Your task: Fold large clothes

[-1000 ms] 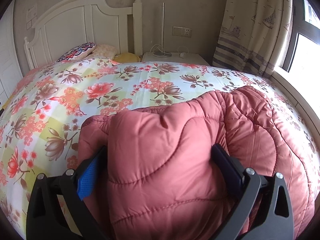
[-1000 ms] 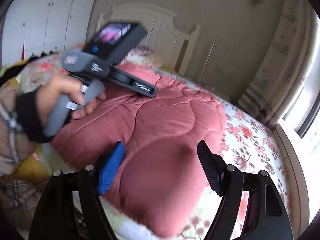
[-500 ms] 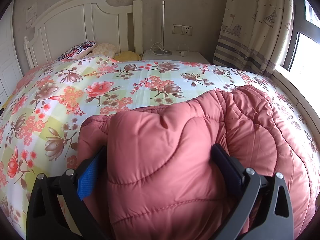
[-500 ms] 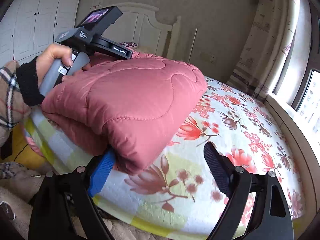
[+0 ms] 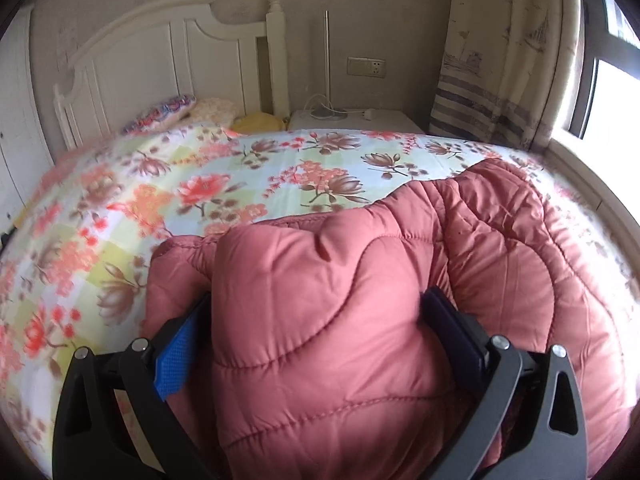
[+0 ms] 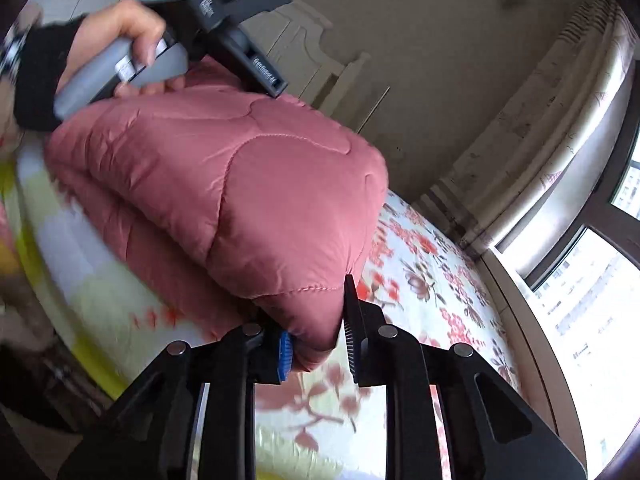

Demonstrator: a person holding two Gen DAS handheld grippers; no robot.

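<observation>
While both my tongs sit on it, the puffy dusty-pink quilted garment (image 5: 320,320) lies folded in stacked layers on the bed with the floral patchwork sheet (image 5: 200,200). Left wrist view: garment fills the frame from 3 to 7 o'clock, bare sheet from 9 to 12.

My left tongs (image 5: 316,336) are spread wide with a thick fold of the garment packed between the fingers. Blue-padded finger (image 5: 176,356) at 8 o'clock presses the fabric's left side, dark finger (image 5: 452,332) at 4 o'clock presses its right. Grasping the fold, as far as I can tell.

My right tongs (image 6: 316,340) are nearly closed, pinching the garment's lower corner (image 6: 312,320) at 6 o'clock of the right wrist view. Blue pad touches the corner on its left, black ribbed finger on its right. The corner looks lifted off the sheet. From here the garment (image 6: 224,184) runs up toward 10 o'clock, where my left hand (image 6: 116,40) in a black cuff grips the grey handle of the left tool (image 6: 208,12), which rests on top of the garment.

Background, left wrist view: white panelled wooden headboard (image 5: 180,68) at 11 o'clock, patterned pillow (image 5: 164,114) and a yellow cushion (image 5: 260,122) just below it, white bedside table (image 5: 352,120) at 12, striped beige curtain (image 5: 500,52) at 1 to 2, window (image 5: 612,80) at 2. Left side of the sheet is motion-blurred.
</observation>
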